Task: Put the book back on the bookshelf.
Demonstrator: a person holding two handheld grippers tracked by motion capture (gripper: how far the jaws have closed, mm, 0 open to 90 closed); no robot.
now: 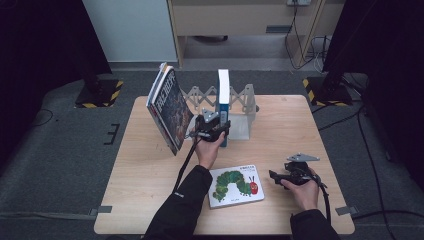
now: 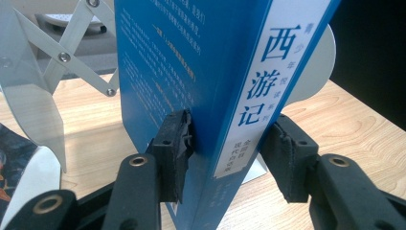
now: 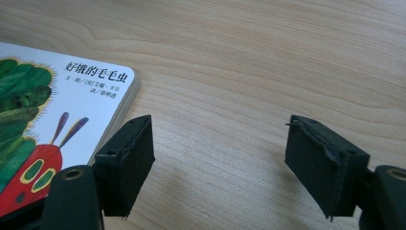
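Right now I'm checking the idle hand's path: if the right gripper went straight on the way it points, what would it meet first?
Probably the caterpillar book. The right gripper, jaws open with nothing between them, points along the table toward the book's near edge. In its own view the book sits just off one jaw, so it might graze past.

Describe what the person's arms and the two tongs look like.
Both arms wear black sleeves. The left tongs and right tongs are black, each with a grey three-cornered plate on top and a black trailing cable. Their pads are blocky, black and frayed at the edges.
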